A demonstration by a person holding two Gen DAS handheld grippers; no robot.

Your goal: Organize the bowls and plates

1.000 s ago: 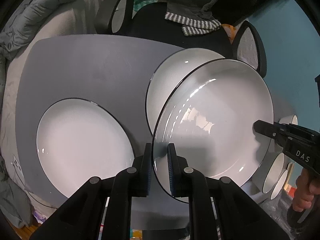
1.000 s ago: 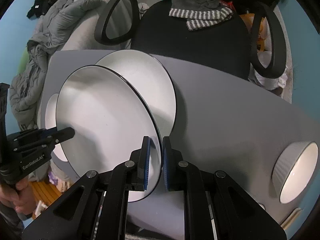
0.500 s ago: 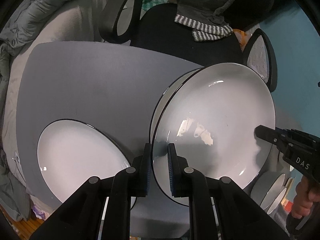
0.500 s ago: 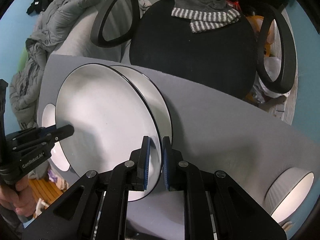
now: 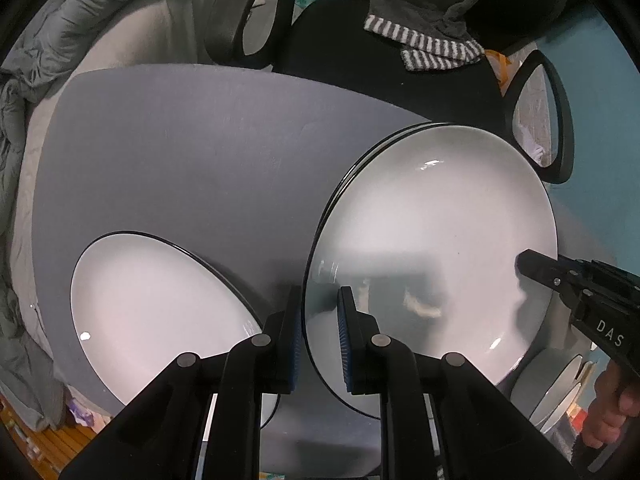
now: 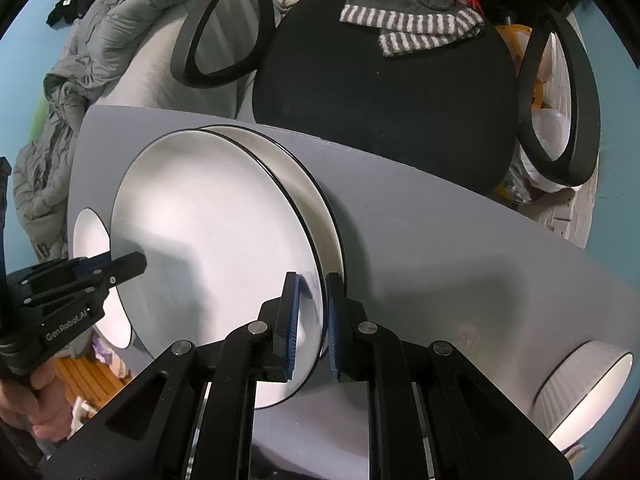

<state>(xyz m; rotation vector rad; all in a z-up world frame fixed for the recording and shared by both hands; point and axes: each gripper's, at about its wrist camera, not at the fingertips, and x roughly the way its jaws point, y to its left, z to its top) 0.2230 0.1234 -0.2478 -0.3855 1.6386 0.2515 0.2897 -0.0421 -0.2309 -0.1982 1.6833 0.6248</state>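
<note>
Two grippers, one plate, over a grey table.

The grey table (image 5: 192, 168) has a black chair (image 6: 384, 104) at its far edge, a striped cloth (image 6: 412, 28) draped on it, rumpled grey bedding (image 5: 104, 20) to the left and blue walls. The top plate (image 5: 432, 248) sits on a second plate (image 6: 316, 200) near the far edge; the left gripper (image 5: 320, 328) and right gripper (image 6: 310, 320) each straddle its rim with pads slightly off it, not clamped. Another plate (image 5: 160, 312) lies at the left edge, a ribbed bowl (image 6: 584, 392) at the right. The grippers read "GenRobot.AI" and "DAS".
</note>
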